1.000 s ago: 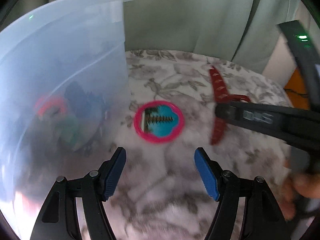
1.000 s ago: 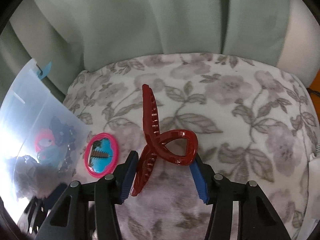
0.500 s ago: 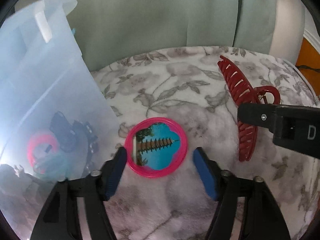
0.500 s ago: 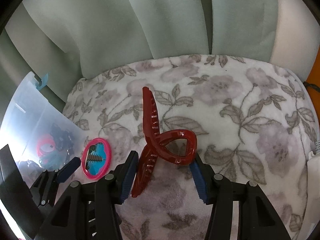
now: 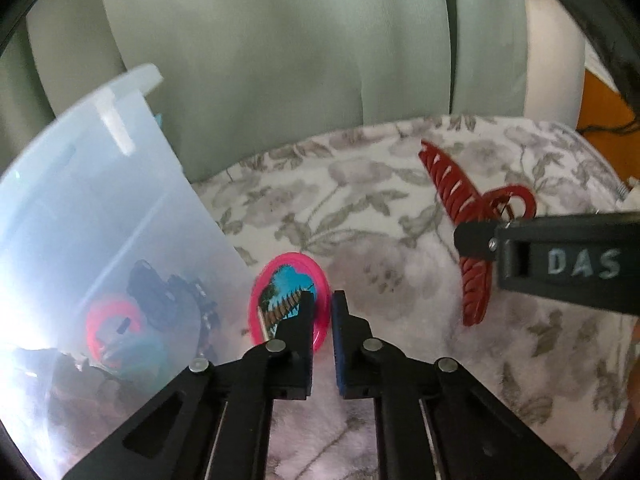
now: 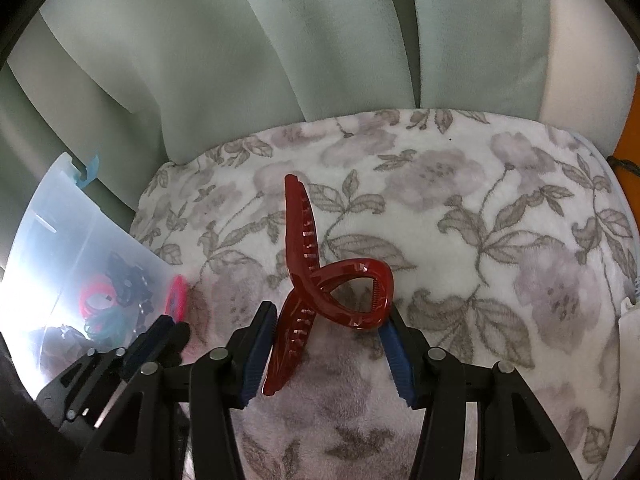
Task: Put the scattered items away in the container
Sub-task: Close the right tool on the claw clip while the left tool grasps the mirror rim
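A: Status on the tidy-up?

B: Partly done. Clear bin already has a few bits in it: a pink ring, sth teal, sth dark. Can't ID them better thru the plastic.

A: What's left out?

B: Two things, both on the flowered blanket. Pink round mirror sits just beside the bin wall, tipped up on edge. Left hand-held gripper is clenched on its rim, pads pinching the pink edge.

A: And the other?

B: Red hair claw, well apart from the bin. Right hand-held gripper is grasping it, pads on both sides, jaws about half wide. Looks lifted but can't say for sure.

A: So?

B: Both grabbed, neither in the bin yet. Carry + drop for each, then prob done; no other loose bits in view.
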A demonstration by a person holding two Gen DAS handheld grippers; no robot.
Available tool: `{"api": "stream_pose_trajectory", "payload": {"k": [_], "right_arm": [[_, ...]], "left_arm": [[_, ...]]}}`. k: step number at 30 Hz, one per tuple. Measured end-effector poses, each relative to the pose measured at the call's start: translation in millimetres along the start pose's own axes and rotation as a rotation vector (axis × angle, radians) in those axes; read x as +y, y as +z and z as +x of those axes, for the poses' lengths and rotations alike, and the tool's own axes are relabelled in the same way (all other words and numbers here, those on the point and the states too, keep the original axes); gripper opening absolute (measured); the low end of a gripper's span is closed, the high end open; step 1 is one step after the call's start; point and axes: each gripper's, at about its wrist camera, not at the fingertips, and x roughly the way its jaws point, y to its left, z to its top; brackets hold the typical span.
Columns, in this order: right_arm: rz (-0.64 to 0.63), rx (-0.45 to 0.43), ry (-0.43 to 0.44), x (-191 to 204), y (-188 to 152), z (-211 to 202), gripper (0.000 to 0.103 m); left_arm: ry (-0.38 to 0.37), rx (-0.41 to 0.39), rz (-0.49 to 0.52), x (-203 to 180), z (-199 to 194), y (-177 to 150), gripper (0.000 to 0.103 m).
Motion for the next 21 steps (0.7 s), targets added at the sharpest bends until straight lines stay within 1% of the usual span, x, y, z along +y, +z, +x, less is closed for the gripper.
{"api": "stream_pose_trajectory", "payload": {"k": [3, 6, 8, 9, 13, 16, 21], "right_arm": [[0.004, -0.002, 0.001, -4, 0, -4, 0.056], [0.01, -0.003, 0.002, -6, 0, -6, 0.056], [0.027, -0.008, -0.008, -1, -1, -2, 0.056], [0.069, -0.024, -0.034, 14, -4, 4, 0.056], [0.075, -0.024, -0.026, 13, -4, 4, 0.056], [0.072, -0.024, -0.025, 12, -4, 4, 0.056], [0.077, -0.029, -0.027, 22, 3, 14, 0.055]], "left_arm": [[0.015, -0.047, 0.004, 3, -13, 4, 0.006], [0.046, -0.076, 0.022, 4, -15, 9, 0.005], [0.058, -0.072, 0.015, 7, -12, 11, 0.005], [0.069, -0.066, 0.012, 9, -9, 11, 0.005], [0.097, -0.048, 0.0, 17, 2, 13, 0.005], [0.098, -0.02, -0.024, 23, 12, 10, 0.005], [0.083, -0.016, -0.047, 27, 12, 9, 0.005]]}}
